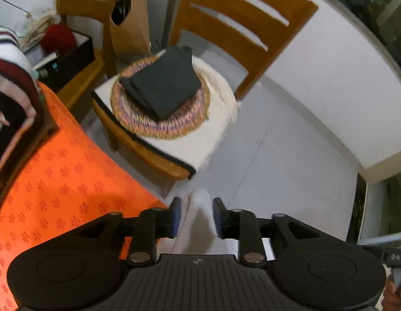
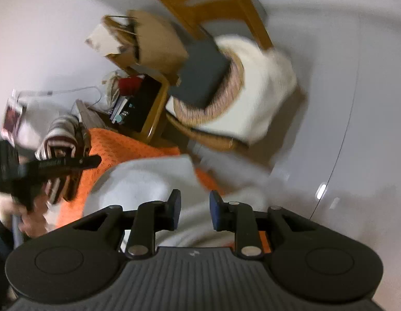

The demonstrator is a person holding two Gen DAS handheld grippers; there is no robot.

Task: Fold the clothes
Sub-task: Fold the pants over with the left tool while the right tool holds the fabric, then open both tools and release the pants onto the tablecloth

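A light grey garment (image 2: 138, 181) lies on the orange patterned cloth (image 1: 65, 181) of the table; a fold of it (image 1: 198, 217) rises between the fingers of my left gripper (image 1: 196, 216), whose jaws stand apart around it. My right gripper (image 2: 192, 210) is open above the same garment, nothing between its pads. The left gripper's body also shows in the right wrist view (image 2: 32, 165), held in a hand. A folded dark garment (image 1: 161, 83) lies on a woven round mat (image 1: 159, 127) on a wooden chair.
The wooden chair (image 1: 242, 26) stands beyond the table edge, with a white fluffy cover (image 1: 223, 96). A striped folded garment (image 1: 11, 72) lies at the table's left. A brown paper bag (image 1: 130, 20) and a black box (image 1: 68, 57) stand behind. Grey floor (image 1: 291, 160) lies to the right.
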